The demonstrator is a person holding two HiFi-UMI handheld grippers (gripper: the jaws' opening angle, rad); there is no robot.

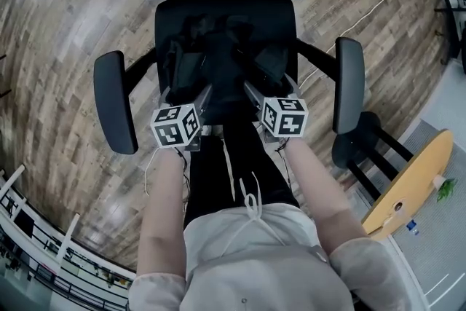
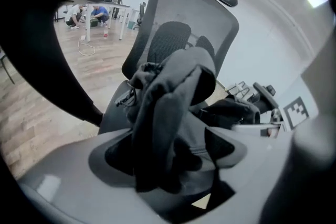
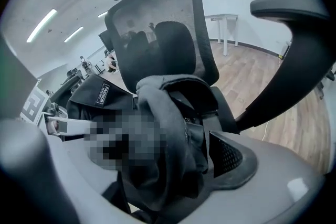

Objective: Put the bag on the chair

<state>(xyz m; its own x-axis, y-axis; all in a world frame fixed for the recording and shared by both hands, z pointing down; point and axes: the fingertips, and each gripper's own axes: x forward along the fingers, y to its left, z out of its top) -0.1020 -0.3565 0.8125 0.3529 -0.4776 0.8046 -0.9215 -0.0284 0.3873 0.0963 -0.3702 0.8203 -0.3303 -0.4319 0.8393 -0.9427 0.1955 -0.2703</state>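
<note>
A black bag point(image 1: 218, 58) lies slumped on the seat of a black office chair point(image 1: 280, 11), against its mesh backrest. Both grippers reach in over the seat's front edge. My left gripper point(image 1: 191, 100) is at the bag's near left side, my right gripper point(image 1: 256, 91) at its near right. In the left gripper view the jaws point(image 2: 170, 152) stand wide apart with a fold of the bag point(image 2: 173, 97) lying loosely between them. In the right gripper view the jaws point(image 3: 163, 160) are also spread, with the bag's fabric point(image 3: 168, 107) draped between them; the left pad is hidden.
The chair's armrests point(image 1: 115, 98) point(image 1: 349, 84) flank both grippers. A black stool point(image 1: 360, 142) and a round wooden board point(image 1: 411, 178) stand to the right. A white cable point(image 1: 378, 7) runs across the wooden floor. A railing point(image 1: 44, 258) is at the lower left.
</note>
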